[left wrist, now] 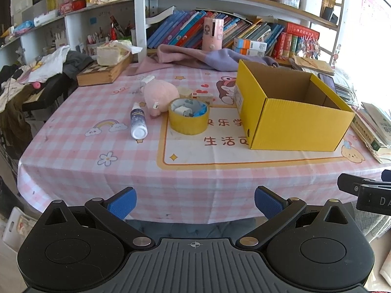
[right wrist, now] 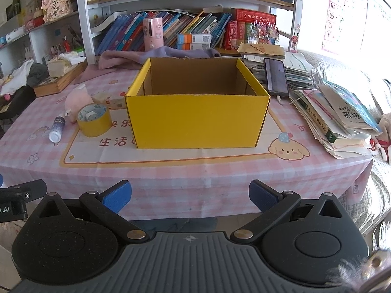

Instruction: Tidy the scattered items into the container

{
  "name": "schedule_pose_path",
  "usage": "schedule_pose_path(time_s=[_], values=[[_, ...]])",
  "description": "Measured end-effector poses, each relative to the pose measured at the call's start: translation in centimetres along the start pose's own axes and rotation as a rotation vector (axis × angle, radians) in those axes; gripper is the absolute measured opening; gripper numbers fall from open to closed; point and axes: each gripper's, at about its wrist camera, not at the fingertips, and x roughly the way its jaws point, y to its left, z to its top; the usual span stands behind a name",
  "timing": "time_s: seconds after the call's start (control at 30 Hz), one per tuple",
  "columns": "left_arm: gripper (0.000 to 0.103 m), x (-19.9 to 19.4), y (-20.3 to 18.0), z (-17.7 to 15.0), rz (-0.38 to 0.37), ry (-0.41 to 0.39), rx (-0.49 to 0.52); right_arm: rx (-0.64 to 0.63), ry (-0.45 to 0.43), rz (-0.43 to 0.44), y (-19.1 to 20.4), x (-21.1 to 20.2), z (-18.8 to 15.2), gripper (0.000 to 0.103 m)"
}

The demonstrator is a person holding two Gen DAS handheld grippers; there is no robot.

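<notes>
On the pink checked tablecloth (left wrist: pixel 73 131) the scattered things lie in a cluster at the left, well ahead of both tools: a white spray bottle (left wrist: pixel 138 121) on its side, farthest left; just beside it a pink plush toy (left wrist: pixel 160 95); in front of the plush a roll of yellow tape (left wrist: pixel 189 116) lying flat, with small white and blue bits inside its ring; behind the tape a small flat box (left wrist: pixel 202 96), partly hidden. To their right stands the yellow cardboard box (left wrist: pixel 293 124), open at the top, with nothing showing in the part of its inside that can be seen. The left gripper (left wrist: pixel 195 201) hangs off the near table edge, jaws spread wide and holding nothing, the cluster ahead and slightly left of it; the right gripper (right wrist: pixel 190 195) is likewise spread and unladen, squarely facing the box front. The left view shows the bottle and plush plainly; the right view alone shows a dark phone (right wrist: pixel 276 77) on a stack of books (right wrist: pixel 337 122) right of the box.
</notes>
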Motion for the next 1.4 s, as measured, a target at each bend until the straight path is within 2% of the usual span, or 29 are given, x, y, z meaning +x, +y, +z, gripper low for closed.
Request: schedule_pose_path(time_s=[0.5,1.4], values=[[0.103,0.5,0.1,0.1,0.003,0.014,0.026,-0.025,0.013,0.012,0.8,0.5,0.4,0.103],[0.103,1.1,0.8,0.1,0.012,0.026,0.014,-0.051,0.026,0.025,1.7,1.2,0.6,0.103]])
